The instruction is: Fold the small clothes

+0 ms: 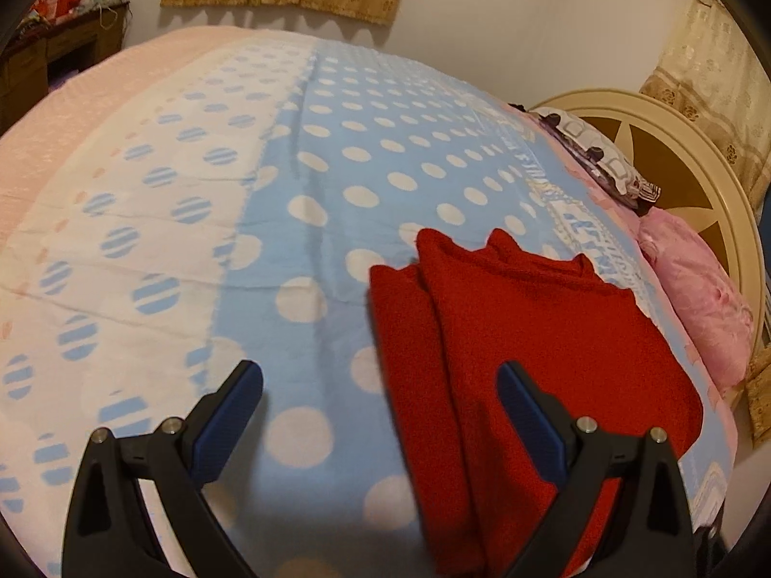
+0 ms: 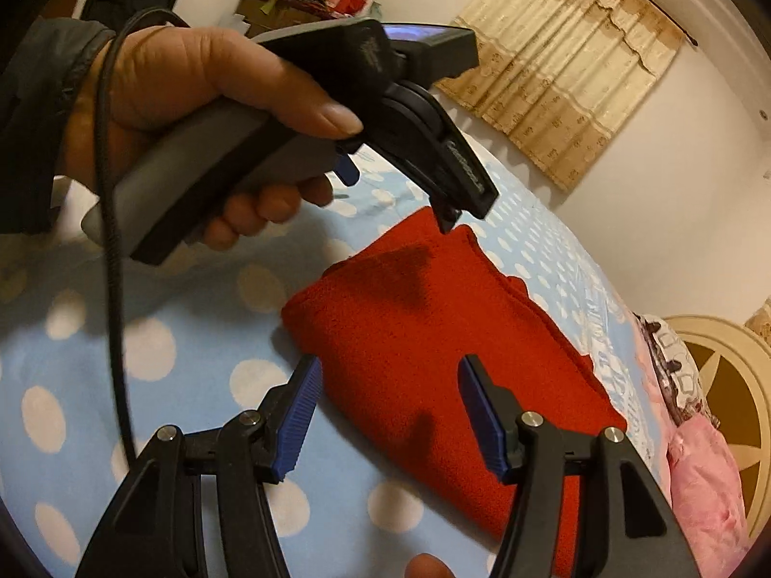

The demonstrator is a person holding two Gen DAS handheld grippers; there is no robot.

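Note:
A red knit garment (image 1: 520, 337) lies folded in layers on the blue polka-dot bedspread (image 1: 337, 168); it also shows in the right wrist view (image 2: 424, 337). My left gripper (image 1: 380, 380) is open and empty, hovering over the garment's near left edge. My right gripper (image 2: 390, 400) is open and empty, above the garment's near side. In the right wrist view the left gripper (image 2: 445, 221) is held in a hand, its tip just above the garment's far corner; its fingers there are hard to make out.
A pink pillow (image 1: 694, 303) and a patterned pillow (image 1: 597, 154) lie by the cream headboard (image 1: 674, 154). A wooden desk (image 1: 53, 53) with clutter stands at the far left. Curtains (image 2: 568, 62) hang on the wall. A black cable (image 2: 108, 250) trails from the left hand.

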